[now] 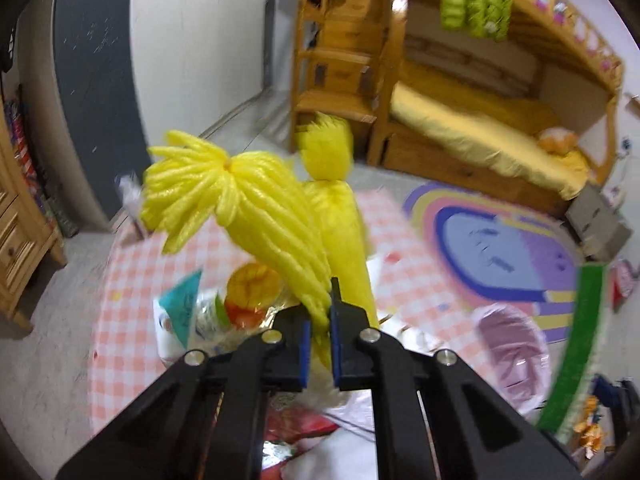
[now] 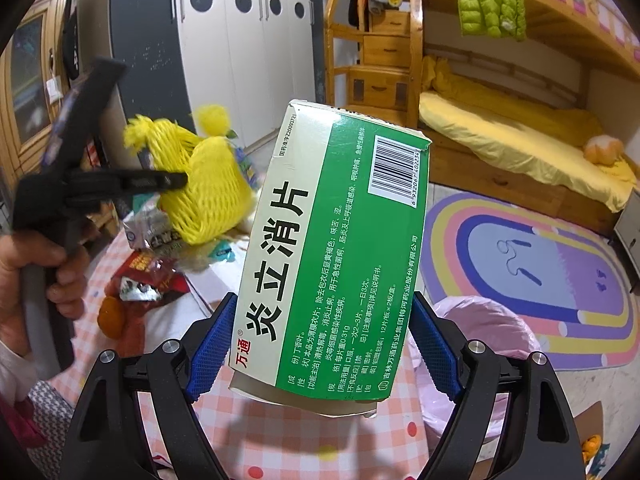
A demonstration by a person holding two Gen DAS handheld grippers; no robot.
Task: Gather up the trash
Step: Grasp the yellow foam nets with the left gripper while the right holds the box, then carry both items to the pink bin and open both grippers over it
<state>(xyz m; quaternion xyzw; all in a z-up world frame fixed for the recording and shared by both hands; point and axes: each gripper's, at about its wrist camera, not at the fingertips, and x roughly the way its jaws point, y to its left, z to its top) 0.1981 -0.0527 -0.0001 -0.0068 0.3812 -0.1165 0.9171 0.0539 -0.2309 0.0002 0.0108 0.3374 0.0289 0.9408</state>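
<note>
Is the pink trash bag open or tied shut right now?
Open. The pink trash bag shows a wide, gaping mouth beside the checked table, with no knot at its top.

the green medicine box [image 2: 332,248] reads "万通 炎立消片", with a barcode beside it.

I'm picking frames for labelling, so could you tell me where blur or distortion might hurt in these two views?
Left wrist view: motion blur smears the yellow foam net and the checked cloth; only the left gripper is crisp. Right wrist view: the green medicine box reads sharply, while the hand blurs. Both views bend straight furniture at the edges.
</note>
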